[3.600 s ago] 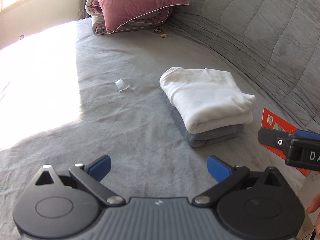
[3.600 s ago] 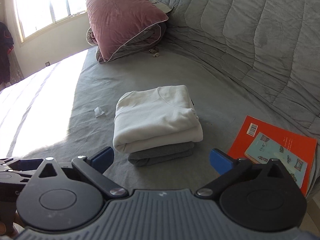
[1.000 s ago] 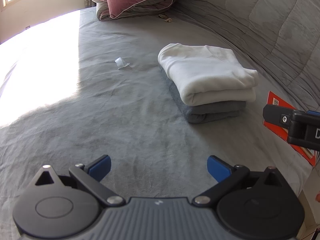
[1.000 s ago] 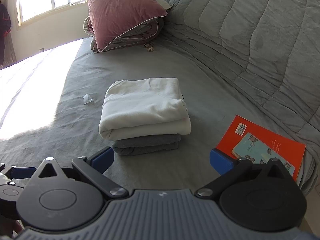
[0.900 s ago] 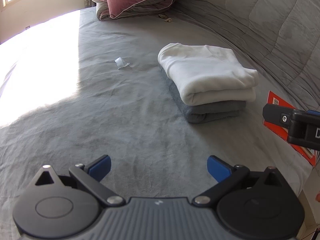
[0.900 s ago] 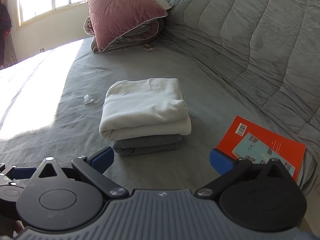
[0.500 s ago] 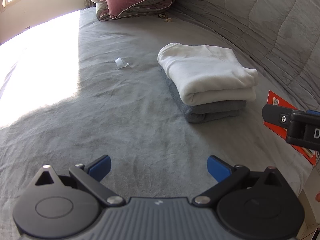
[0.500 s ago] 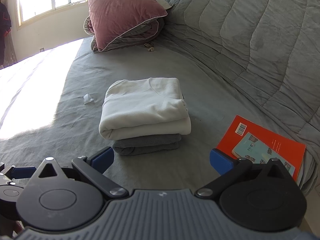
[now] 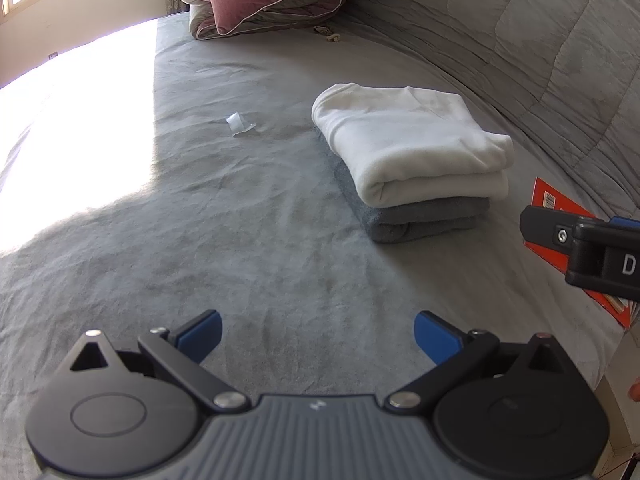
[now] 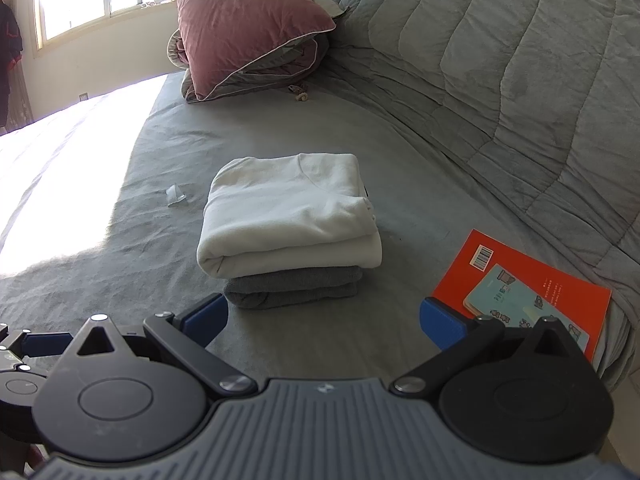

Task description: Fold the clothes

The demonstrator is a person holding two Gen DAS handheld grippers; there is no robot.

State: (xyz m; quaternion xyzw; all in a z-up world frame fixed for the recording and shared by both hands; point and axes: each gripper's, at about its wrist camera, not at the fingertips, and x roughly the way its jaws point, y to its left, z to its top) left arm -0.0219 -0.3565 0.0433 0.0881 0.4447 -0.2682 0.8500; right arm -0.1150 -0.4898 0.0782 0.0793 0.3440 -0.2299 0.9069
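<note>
Clothes sit folded in a neat stack on the grey bed (image 10: 100, 264): white top (image 10: 288, 216) resting squarely on the grey garment (image 10: 296, 286), both done and tidy. Left gripper (image 9: 316, 330) hangs over bare sheet, jaws spread wide, blue pads (image 9: 200, 330) gripping nothing and touching nothing; the stack lies ahead of it and off to its right, well apart. Right gripper (image 10: 324, 320) is just as wide open, empty too, and here the stack sits straight ahead, near its left pad, the grey garment's folded edge just beyond the tips but not touching them. Ahead and right of this gripper, an orange book (image 10: 520, 276) lies flat on the sheet with a smaller pale blue book (image 10: 516, 308) on top, partly hidden behind the right finger. Small white scrap (image 10: 176, 196) on the sheet, forward and left of the stack. Far ahead, a mauve pillow (image 10: 240, 20) leans on a rolled quilt (image 10: 276, 68). From the left wrist view, the right gripper's black body juts in at the right edge, in front of the orange book.
</note>
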